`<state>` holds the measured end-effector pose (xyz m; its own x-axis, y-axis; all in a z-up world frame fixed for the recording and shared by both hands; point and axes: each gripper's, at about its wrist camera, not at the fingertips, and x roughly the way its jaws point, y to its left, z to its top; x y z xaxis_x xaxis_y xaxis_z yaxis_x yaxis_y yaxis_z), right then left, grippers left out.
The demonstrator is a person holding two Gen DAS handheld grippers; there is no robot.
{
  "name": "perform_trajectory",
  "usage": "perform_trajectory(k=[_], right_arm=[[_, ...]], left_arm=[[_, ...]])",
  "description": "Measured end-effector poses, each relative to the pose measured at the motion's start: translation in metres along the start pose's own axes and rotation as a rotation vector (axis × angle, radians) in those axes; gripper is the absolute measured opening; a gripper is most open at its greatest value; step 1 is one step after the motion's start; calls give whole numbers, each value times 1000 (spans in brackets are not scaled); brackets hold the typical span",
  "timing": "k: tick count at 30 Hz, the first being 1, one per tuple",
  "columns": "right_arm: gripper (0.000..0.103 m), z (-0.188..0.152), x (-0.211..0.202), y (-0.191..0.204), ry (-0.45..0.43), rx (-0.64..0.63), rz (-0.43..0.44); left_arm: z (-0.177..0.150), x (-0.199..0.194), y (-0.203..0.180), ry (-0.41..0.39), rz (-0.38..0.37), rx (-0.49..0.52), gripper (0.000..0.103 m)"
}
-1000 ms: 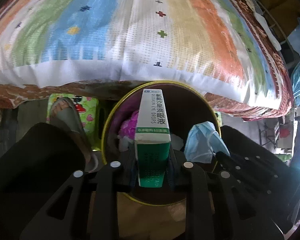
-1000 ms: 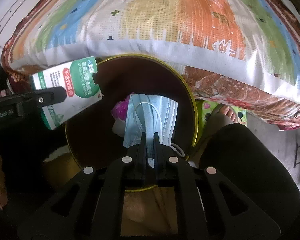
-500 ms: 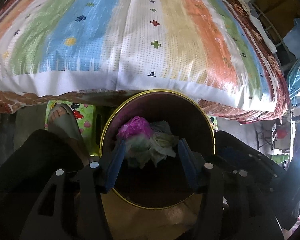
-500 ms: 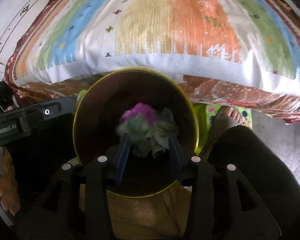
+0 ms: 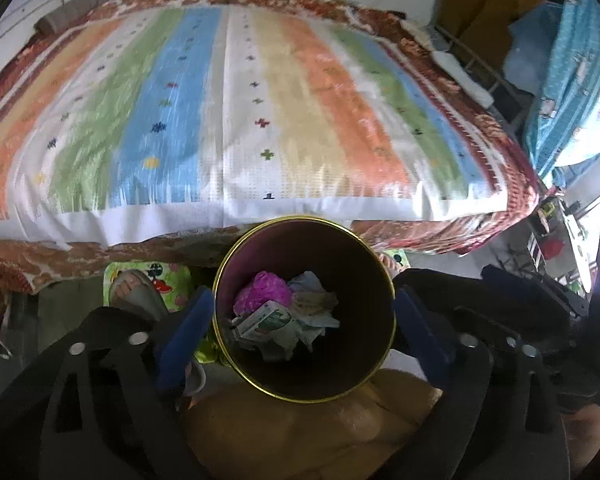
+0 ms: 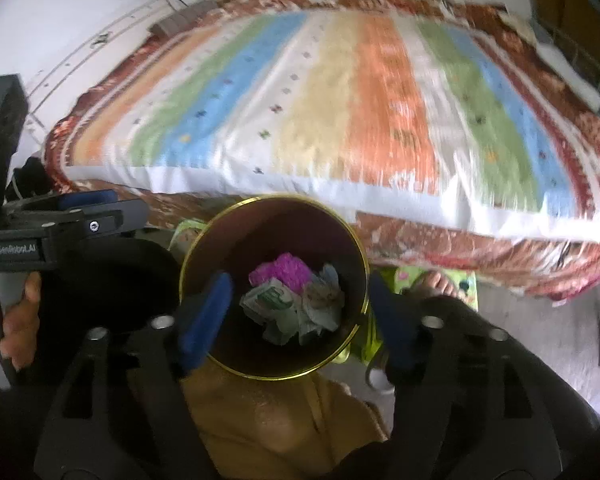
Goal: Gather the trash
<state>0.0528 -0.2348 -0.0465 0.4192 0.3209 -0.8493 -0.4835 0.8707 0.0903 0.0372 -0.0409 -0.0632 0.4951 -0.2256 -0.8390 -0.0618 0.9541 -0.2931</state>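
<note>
While both claws gape empty, the bin [image 5: 384, 276] holds a box [image 5: 266, 320] and wrappers [image 5: 316, 308].

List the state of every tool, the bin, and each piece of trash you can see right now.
Left tool: open, empty, above the bin.
Right tool: open, empty, above the bin.
Bin: upright, uncovered, partly filled.
Green and white box: lying in the bin.
Pink wad: in the bin.
Crumpled paper: in the bin.

Both grippers: black frames, silver screws, blue finger pads [image 5: 186, 330]. Left gripper [image 6: 66, 226] marked "GenRobot.AI". Bare-skinned hand [image 6: 18, 320].
</note>
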Motion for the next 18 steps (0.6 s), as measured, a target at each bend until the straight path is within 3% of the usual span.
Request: perform_trajectory(k=[3,9,18], right_arm=[[94,-9,-17,5,-57,-20,10],[94,-23,-30,19,-95,-68,15],[94,-27,-35,20,-127,-51,36]], left_arm=[[-16,-11,-2,-37,38,34,97],[-42,-24,-3,-80,99,72,97],[-47,-25,-4,-98,107,74,97]])
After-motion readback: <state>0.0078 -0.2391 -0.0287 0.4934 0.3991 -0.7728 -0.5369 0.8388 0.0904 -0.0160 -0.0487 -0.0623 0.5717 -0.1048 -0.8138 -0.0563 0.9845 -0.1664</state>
